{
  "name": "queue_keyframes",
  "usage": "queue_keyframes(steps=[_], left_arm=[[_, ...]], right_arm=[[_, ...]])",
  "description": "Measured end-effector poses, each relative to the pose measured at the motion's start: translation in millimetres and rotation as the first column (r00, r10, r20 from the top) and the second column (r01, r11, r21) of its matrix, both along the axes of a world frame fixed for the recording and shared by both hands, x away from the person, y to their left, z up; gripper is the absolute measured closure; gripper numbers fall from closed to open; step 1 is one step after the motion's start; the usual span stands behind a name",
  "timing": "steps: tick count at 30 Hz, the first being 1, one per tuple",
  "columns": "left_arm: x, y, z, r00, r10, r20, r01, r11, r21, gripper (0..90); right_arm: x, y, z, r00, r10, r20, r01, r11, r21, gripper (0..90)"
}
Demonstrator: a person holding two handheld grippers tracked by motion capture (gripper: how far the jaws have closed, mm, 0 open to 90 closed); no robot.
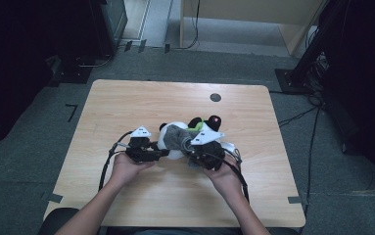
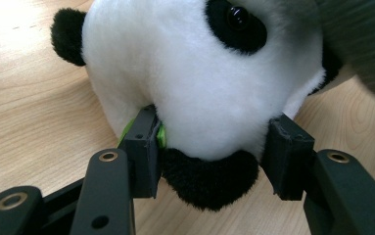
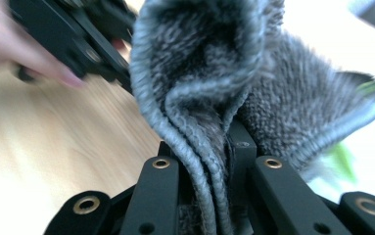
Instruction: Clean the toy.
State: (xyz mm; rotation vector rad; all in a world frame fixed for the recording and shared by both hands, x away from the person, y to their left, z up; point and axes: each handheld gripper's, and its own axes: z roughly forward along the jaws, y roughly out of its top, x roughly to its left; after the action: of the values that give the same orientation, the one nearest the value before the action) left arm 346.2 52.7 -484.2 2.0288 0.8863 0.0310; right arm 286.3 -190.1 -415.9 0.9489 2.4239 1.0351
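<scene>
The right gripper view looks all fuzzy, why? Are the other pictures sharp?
Right gripper view: the hand at top left is smeared and the far corner is washed out white, though the grey cloth up close is fairly crisp. Left gripper view: the panda is sharp. High view: the table is lit, the room around it dark.

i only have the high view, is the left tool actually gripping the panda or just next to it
Observer: Gripping. In the left gripper view the left tool has both jaws pressed into the toy panda, low on its white head beside a black patch.
Operator: and the right one, what has it got
Observer: The right tool is shut on a fold of the grey knitted cloth; the ribbed edge runs down between its jaws.
Operator: anything else caught in the left grip
Observer: A bit of green shows at the inner face of one jaw; I cannot tell what it is.
</scene>
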Motion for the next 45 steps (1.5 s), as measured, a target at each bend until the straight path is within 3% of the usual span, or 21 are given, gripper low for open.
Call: queue_keyframes(steps=[4, 8, 13, 17, 21, 26, 35, 40, 45], left_arm=[[1.2, 1.2, -0.9, 0.9999, 0.002, -0.016, -0.002, 1.0, -0.009, 47.9], [2.2, 2.4, -1.2, 0.9997, -0.005, -0.022, 0.005, 0.9999, -0.011, 48.0], [3.4, 3.4, -1.1, 0.9997, -0.006, -0.025, 0.006, 0.9999, -0.014, 48.0], [6.0, 5.1, -0.5, 0.9989, 0.005, -0.046, -0.006, 0.9995, -0.031, 48.0], [6.5, 5.5, 0.6, 0.9995, 0.0, -0.031, -0.001, 0.9999, -0.012, 48.5], [6.5, 5.3, 1.4, 0.9997, 0.0, -0.024, 0.0, 1.0, -0.007, 49.2], [6.4, 5.0, 1.5, 0.9997, -0.009, -0.021, 0.009, 0.9999, -0.009, 49.7], [5.5, 4.0, 1.5, 0.9999, -0.012, -0.012, 0.012, 0.9999, -0.002, 50.0], [5.0, 3.2, 1.2, 0.9999, -0.015, -0.004, 0.015, 0.9999, 0.002, 50.0]], right_arm=[[4.3, 10.4, -22.7, 0.9996, 0.026, -0.008, -0.027, 0.9983, -0.051, 80.3], [1.7, 11.5, -32.7, 0.9991, 0.041, -0.007, -0.041, 0.9972, -0.063, 80.3], [-2.3, 7.1, -42.1, 0.9975, 0.048, -0.052, -0.052, 0.9949, -0.086, 80.3], [-6.7, 1.8, -49.6, 0.9947, 0.044, -0.093, -0.057, 0.9878, -0.145, 80.3], [-5.4, -9.7, -55.0, 0.9895, 0.033, -0.141, -0.055, 0.9853, -0.162, 80.4], [-2.8, -23.0, -48.9, 0.9869, 0.038, -0.157, -0.061, 0.9878, -0.144, 80.2], [-4.3, -53.9, -26.7, 0.9935, 0.019, -0.113, -0.031, 0.9939, -0.106, 80.0], [-4.2, -73.6, -11.9, 0.9967, -0.011, -0.08, 0.009, 0.9997, -0.023, 79.9], [-5.6, -87.9, 1.0, 0.998, -0.055, -0.032, 0.056, 0.9977, 0.038, 79.8]])
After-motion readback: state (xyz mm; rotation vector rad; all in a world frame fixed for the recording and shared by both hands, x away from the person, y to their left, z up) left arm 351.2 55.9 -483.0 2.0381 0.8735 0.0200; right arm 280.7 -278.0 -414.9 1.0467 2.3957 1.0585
